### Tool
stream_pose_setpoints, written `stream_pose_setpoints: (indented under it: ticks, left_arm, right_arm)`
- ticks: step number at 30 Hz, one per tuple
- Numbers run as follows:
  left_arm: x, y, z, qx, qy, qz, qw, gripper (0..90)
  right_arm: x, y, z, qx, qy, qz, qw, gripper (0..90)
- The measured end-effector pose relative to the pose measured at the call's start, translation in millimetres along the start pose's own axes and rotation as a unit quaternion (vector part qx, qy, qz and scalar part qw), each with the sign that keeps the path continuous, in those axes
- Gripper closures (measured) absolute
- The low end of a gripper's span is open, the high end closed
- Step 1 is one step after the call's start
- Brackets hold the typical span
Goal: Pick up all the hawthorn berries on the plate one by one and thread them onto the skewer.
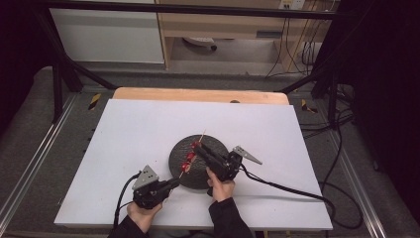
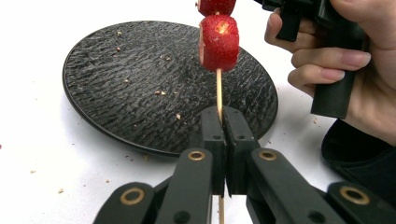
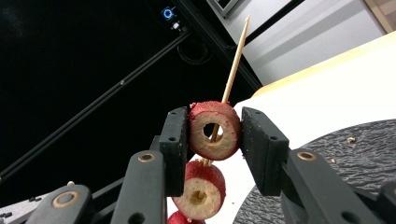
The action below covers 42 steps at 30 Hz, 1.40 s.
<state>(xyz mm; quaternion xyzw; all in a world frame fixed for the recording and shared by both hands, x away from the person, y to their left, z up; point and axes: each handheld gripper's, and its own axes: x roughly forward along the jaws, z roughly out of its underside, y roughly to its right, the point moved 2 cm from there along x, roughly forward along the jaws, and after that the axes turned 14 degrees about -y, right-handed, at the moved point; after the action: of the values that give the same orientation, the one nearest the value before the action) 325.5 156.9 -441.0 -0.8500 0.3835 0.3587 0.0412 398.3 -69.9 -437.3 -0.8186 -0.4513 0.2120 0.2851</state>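
Observation:
A thin wooden skewer point(image 1: 201, 137) carries several red cored fruit rings point(image 1: 190, 157) and slants over a round black textured plate point(image 1: 217, 145). My left gripper point(image 1: 174, 182) is shut on the skewer's bare lower end point(image 2: 218, 91), just below a red ring point(image 2: 218, 43), at the plate's point(image 2: 140, 84) near edge. My right gripper point(image 1: 197, 149) is shut on the top ring point(image 3: 229, 138). The skewer's point point(image 3: 236, 56) sticks out past that ring. A second ring point(image 3: 201, 189) sits right beneath it, with the plate point(image 3: 355, 149) below.
A white sheet point(image 1: 138, 134) covers the wooden table point(image 1: 198, 94). Crumbs lie scattered on the plate and sheet. The hand holding the right gripper point(image 2: 336, 51) is close on the right in the left gripper view. A black cable point(image 1: 287, 188) trails off to the right.

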Motion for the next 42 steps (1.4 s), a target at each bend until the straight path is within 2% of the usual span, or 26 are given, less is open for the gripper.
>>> stream_pose_setpoints:
  ticks: [5,9,10,14,18,22,23,24,26,28,29,30,31,32,33,35,37,40,41,42]
  left_arm:
    - [0.1,-0.2,0.0,0.001,0.0,0.001,1.0,88.3]
    - [-1.6,-1.1,0.0,0.001,0.002,0.002,1.0,88.3]
    - [-2.6,-2.0,0.0,0.001,0.004,0.002,1.0,88.3]
    - [-4.4,-4.2,0.7,0.005,0.002,0.0,1.0,88.3]
    - [-5.1,-5.6,1.0,0.007,0.0,-0.002,1.0,88.3]
    - [-5.5,-7.3,1.4,0.013,-0.005,-0.004,0.9999,88.4]
    - [-5.5,-7.3,1.4,0.013,-0.005,-0.004,0.9999,88.3]
    - [-5.7,-7.5,1.4,0.014,-0.006,-0.005,0.9999,88.4]
    - [-6.2,-8.4,1.5,0.014,-0.008,-0.006,0.9999,88.3]
    - [-7.0,-9.9,1.7,0.017,-0.011,-0.006,0.9998,88.3]
    - [-7.0,-9.9,1.7,0.017,-0.011,-0.006,0.9998,88.3]
    - [-7.4,-10.3,1.7,0.016,-0.011,-0.007,0.9998,88.3]
    - [-7.6,-10.6,1.7,0.017,-0.011,-0.006,0.9998,88.3]
    - [-7.8,-10.8,1.6,0.018,-0.012,-0.006,0.9997,88.3]
    - [-7.9,-11.0,1.5,0.019,-0.014,-0.006,0.9997,88.3]
    - [-7.8,-11.3,1.5,0.02,-0.017,-0.006,0.9996,88.3]
    - [-7.5,-11.5,1.3,0.022,-0.02,-0.004,0.9995,88.3]
    - [-6.4,-11.4,1.3,0.026,-0.028,-0.001,0.9993,88.3]
    - [-6.0,-11.7,1.2,0.026,-0.031,0.001,0.9992,88.3]
    - [-5.6,-12.0,1.0,0.025,-0.032,0.002,0.9992,88.3]
  right_arm:
    - [-0.6,-1.3,1.0,0.0,-0.003,0.0,1.0,62.7]
    - [-2.1,-2.4,-0.9,-0.009,-0.01,0.005,0.9999,59.1]
    - [-4.0,-3.2,-3.3,-0.02,-0.019,0.012,0.9995,52.8]
    - [-11.7,-1.7,-12.2,-0.036,-0.042,0.027,0.9981,45.1]
    - [-20.5,3.4,-21.8,-0.047,-0.085,0.048,0.9941,35.8]
    - [-25.6,8.3,-28.6,-0.063,-0.14,0.066,0.986,26.0]
    - [-25.6,8.3,-28.6,-0.063,-0.14,0.066,0.986,26.0]
    - [-28.2,9.7,-31.4,-0.075,-0.16,0.079,0.9812,21.2]
    - [-30.1,11.4,-33.4,-0.09,-0.176,0.087,0.9763,15.8]
    - [-32.8,12.9,-34.9,-0.105,-0.195,0.102,0.9699,10.6]
    - [-32.8,12.9,-34.9,-0.105,-0.195,0.102,0.9699,10.6]
    - [-36.5,15.3,-35.2,-0.125,-0.212,0.113,0.9627,7.8]
    - [-36.5,15.3,-35.2,-0.125,-0.212,0.113,0.9627,7.8]
    - [-41.6,18.3,-34.7,-0.14,-0.227,0.122,0.956,6.3]
    - [-41.6,18.3,-34.7,-0.14,-0.227,0.122,0.956,6.3]
    - [-51.6,23.8,-33.9,-0.148,-0.242,0.13,0.9501,4.7]
    - [-59.7,27.6,-34.3,-0.15,-0.244,0.132,0.9491,4.3]
    - [-71.7,33.2,-34.8,-0.161,-0.251,0.14,0.9442,1.9]
    - [-71.7,33.2,-34.8,-0.161,-0.251,0.14,0.9442,1.9]
    - [-79.7,36.0,-34.2,-0.169,-0.257,0.148,0.9399,1.7]
